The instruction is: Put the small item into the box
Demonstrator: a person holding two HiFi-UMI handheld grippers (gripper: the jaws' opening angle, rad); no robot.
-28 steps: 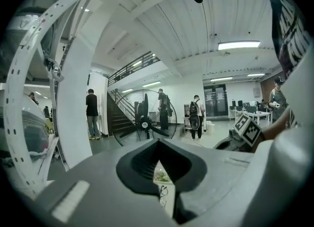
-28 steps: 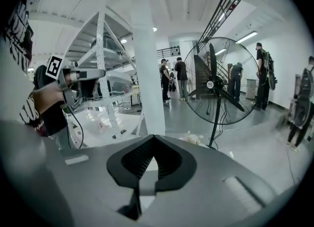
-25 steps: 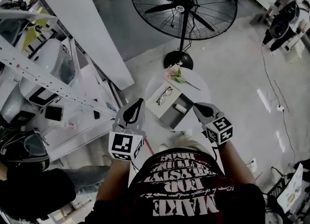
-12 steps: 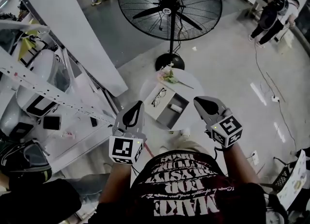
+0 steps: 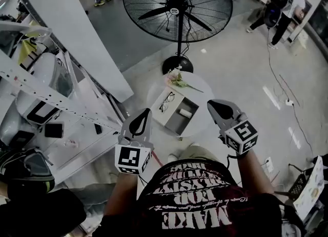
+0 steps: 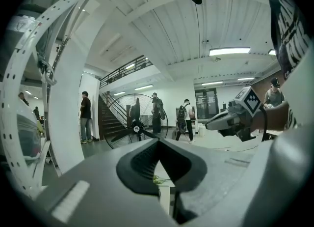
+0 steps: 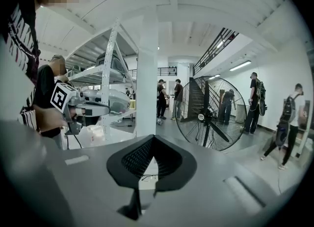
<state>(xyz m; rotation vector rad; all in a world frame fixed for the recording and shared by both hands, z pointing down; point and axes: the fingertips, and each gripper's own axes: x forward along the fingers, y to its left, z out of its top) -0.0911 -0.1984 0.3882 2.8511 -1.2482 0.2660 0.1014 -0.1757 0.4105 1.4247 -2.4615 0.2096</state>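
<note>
Grippers are hovering side by side in front of the person, high above a round table (image 5: 201, 96). The left gripper (image 5: 145, 113) is pressing its jaws together at the tips, and nothing is sitting between them. The right gripper (image 5: 213, 104) is doing the same: its jaws are meeting fully, holding nothing. Both are pointing forward and slightly down, well apart from each other and from everything on the table.

The box (image 5: 177, 123) is standing open near the table's middle, and the small item (image 5: 186, 113), a pale piece, is lying inside it toward the far end. A white panel (image 5: 163, 116) is lying against the box's left side, and glasses (image 5: 166, 102) are resting on it. Flowers (image 5: 178, 80) are lying at the table's far edge. A large fan (image 5: 177, 7) is standing just beyond the table, and shelving (image 5: 51, 97) is running along the left.
</note>
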